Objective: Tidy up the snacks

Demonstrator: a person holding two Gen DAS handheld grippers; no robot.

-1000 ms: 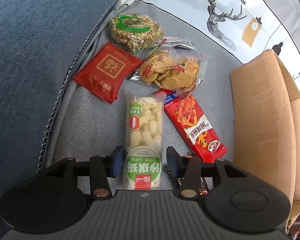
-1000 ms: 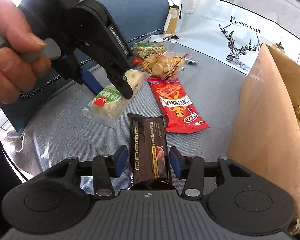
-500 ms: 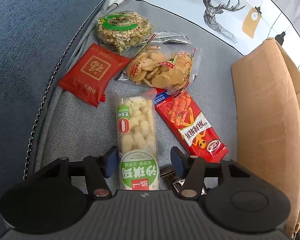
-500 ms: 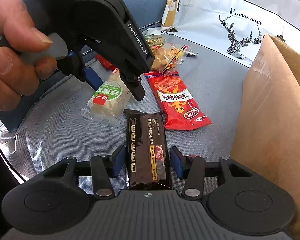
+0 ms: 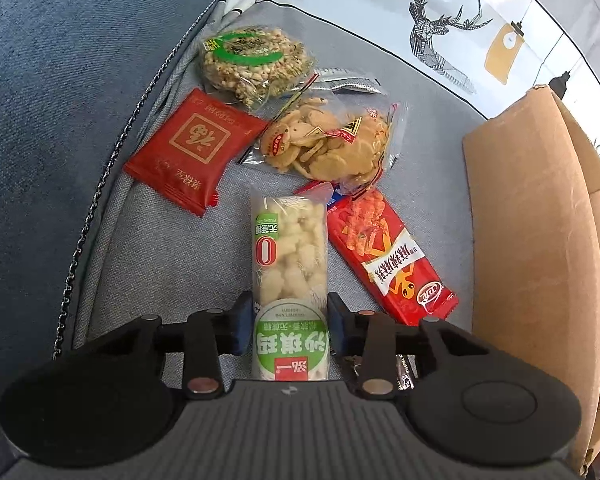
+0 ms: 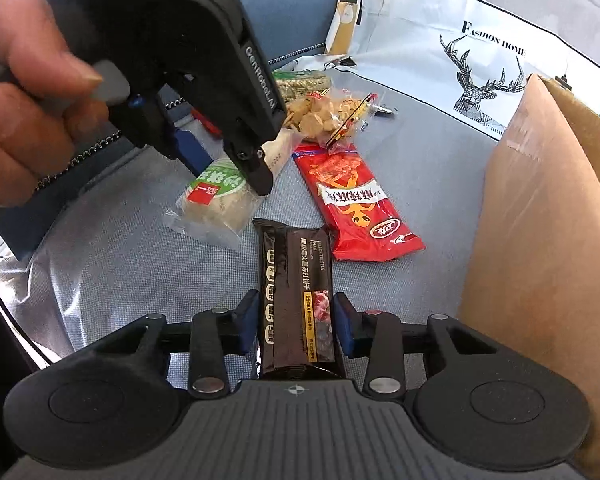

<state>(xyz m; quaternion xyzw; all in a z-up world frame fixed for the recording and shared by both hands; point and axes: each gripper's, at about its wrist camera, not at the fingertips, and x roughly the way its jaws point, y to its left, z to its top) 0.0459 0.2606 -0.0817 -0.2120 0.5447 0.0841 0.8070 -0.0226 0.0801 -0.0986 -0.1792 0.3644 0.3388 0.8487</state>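
Both hands are working at once here: the left hand-held gripper (image 5: 288, 322) has its blue pads pressed against the sides of the pale rice-puff bar (image 5: 288, 268), clamped on it near the green-labelled end, while the right hand-held gripper (image 6: 297, 320) brackets the dark truffle cracker pack (image 6: 298, 300), pads flush to its edges, and that reads as a pinch too. Both packs lie flat on the grey sofa cushion (image 5: 172, 264), running straight ahead of the fingers. Just right of the left gripper's bar sits the red spicy strip pack (image 5: 388, 256), nearly touching it; ahead are the clear bag of round crackers (image 5: 328, 146), the red square sachet (image 5: 194, 152) off to the front-left, and the grain cake (image 5: 252, 60) furthest out. The cardboard box (image 6: 540, 240) stands to the right of both grippers, its flap upright and close. The step looks like lift-and-carry to that box. To do it well: hold the squeeze firm but gentle, since the puffed bar will crush; lift straight up so the neighbouring red pack isn't dragged; clear the tall flap before swinging right; and stagger the two hands so they don't collide over the opening.
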